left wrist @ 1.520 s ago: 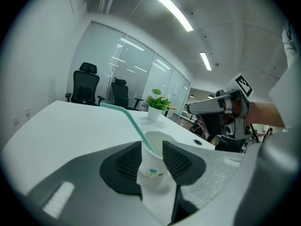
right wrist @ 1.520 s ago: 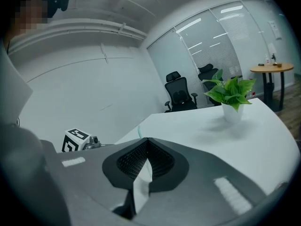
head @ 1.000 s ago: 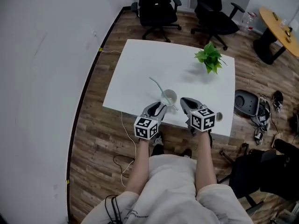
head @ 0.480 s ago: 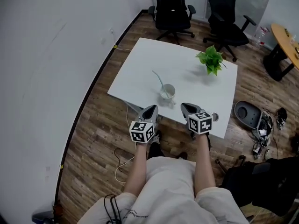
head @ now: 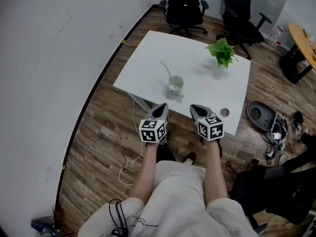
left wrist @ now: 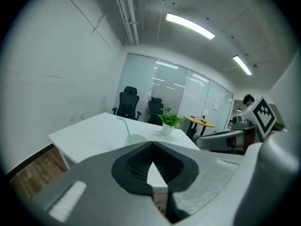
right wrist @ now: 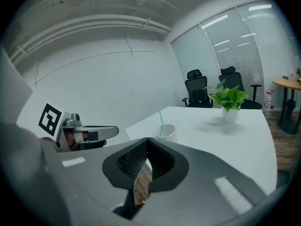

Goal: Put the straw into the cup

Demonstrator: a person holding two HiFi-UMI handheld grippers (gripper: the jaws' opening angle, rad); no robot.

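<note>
White worktop on wood floor, with cup near front middle and pale teal straw standing tilted inside it, leaning toward the far left. Potted plant toward far right corner. Left claw and right claw side by side at near edge, apart from cup. Both clenched, tips meeting, gripping nothing.

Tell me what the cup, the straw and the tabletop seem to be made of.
Cup: pale wall that looks slightly see-through, so probably thin plastic; glass cannot be ruled out. Straw: pale teal, thin, bent near the top, likely plastic. Tabletop: flat matt white with soft shadows, probably laminate or painted board.
</note>
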